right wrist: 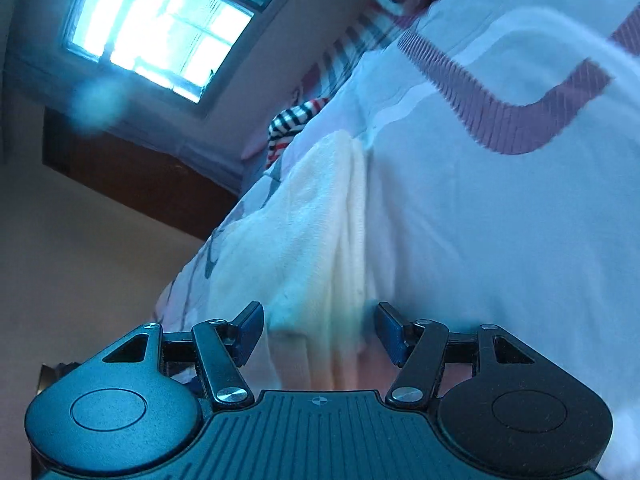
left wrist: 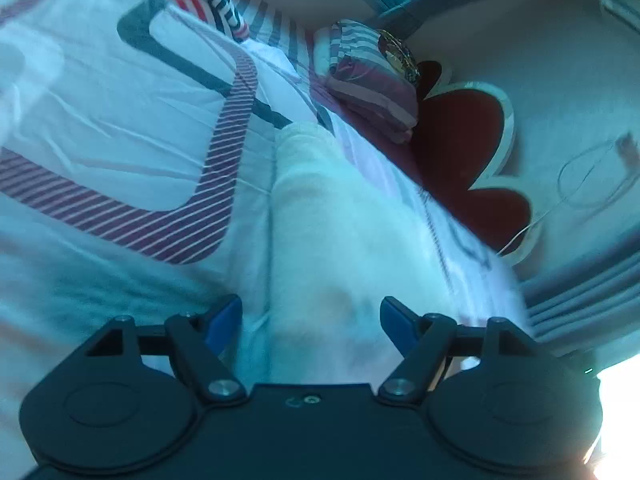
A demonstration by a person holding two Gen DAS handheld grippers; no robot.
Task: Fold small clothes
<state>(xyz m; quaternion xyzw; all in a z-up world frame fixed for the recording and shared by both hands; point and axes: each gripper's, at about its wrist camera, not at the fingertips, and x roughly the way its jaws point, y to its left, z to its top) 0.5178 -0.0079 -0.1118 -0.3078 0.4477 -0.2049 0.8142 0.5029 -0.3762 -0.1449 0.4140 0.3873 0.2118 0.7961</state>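
A folded towel (left wrist: 316, 216) lies on the bed (left wrist: 120, 120) straight ahead of my left hand-held gripper (left wrist: 312, 316), between its open jaws. Beyond it a striped garment (left wrist: 212, 0) lies on the bed, with a folded pile (left wrist: 372, 80) to its right.

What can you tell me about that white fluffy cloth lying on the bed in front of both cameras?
The white cloth looks like soft terry or fleece, cream-white and plain. It lies on the patterned bedspread as a long, narrow strip, apparently folded lengthwise, with layered edges showing along one side in the right wrist view. It stretches away from each camera. Each pair of tongs, left and right, stands open around one end, the pads not pressing on it.
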